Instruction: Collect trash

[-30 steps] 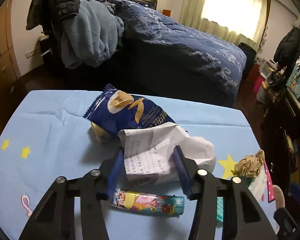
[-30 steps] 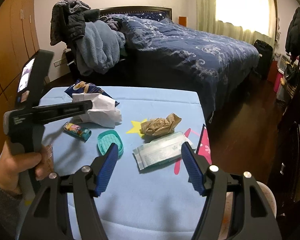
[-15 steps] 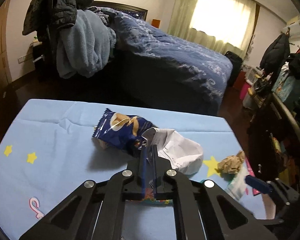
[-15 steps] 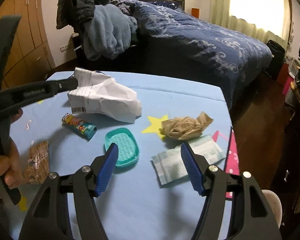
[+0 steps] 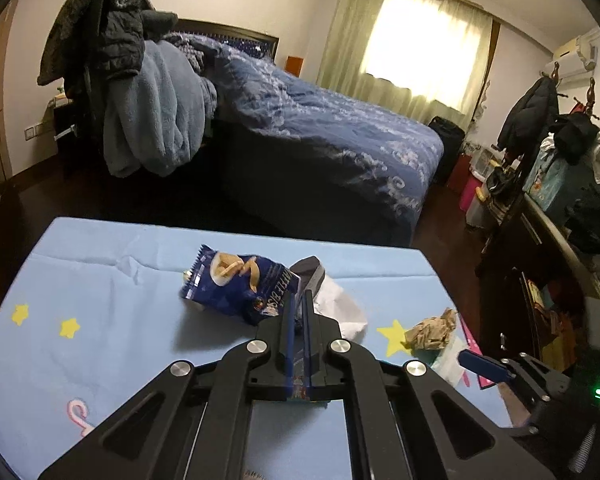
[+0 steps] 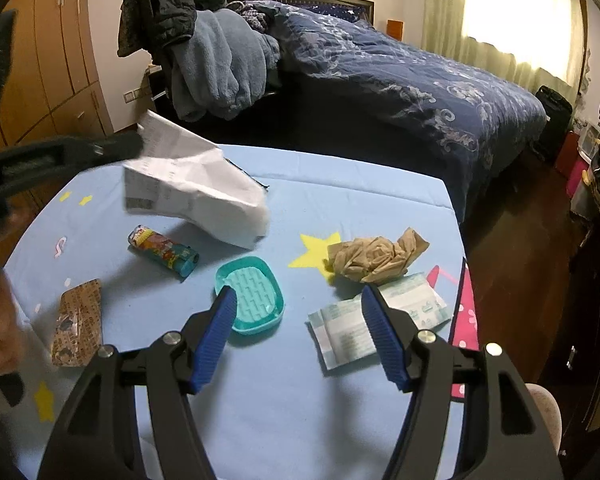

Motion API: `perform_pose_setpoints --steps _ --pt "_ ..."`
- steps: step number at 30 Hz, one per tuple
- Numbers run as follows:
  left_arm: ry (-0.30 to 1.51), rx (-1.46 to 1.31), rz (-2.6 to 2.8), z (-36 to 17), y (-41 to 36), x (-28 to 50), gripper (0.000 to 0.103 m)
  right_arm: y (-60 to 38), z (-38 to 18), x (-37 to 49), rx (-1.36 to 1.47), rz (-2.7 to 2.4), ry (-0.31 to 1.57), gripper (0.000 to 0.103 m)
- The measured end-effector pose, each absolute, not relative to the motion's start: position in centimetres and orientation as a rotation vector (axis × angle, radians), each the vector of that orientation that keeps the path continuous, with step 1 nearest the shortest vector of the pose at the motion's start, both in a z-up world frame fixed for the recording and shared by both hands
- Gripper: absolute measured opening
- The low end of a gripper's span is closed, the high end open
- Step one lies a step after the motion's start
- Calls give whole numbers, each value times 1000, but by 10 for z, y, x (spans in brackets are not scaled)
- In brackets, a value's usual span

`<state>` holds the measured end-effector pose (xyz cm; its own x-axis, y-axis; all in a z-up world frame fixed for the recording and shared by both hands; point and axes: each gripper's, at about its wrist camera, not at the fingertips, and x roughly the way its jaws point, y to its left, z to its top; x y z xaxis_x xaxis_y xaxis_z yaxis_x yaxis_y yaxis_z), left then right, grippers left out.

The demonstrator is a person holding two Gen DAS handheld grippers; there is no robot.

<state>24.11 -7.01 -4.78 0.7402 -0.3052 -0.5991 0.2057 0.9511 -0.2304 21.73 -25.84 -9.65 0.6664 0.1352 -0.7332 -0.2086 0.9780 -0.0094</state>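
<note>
**Left gripper lifts white paper**

The left gripper (image 5: 297,320) is clamped on the white paper (image 6: 204,196), held above the table (image 6: 284,420). The right gripper (image 6: 300,336) hovers spread, dish (image 6: 252,296) and packet (image 6: 348,332) below it.

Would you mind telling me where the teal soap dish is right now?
In the right wrist view, the teal soap dish lies on the blue tablecloth, just beyond the open right gripper, between the colourful tube and crumpled brown paper.
</note>
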Motion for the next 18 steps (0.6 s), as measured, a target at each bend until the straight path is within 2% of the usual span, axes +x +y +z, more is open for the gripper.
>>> perform_pose_setpoints --steps 8,18 --pt "636 -157 -260 -25 -51 227 3 -249 -106 232 -92 241 848 66" --pt "695 -166 -305 -41 -54 241 3 -241 -111 235 -110 249 853 66"
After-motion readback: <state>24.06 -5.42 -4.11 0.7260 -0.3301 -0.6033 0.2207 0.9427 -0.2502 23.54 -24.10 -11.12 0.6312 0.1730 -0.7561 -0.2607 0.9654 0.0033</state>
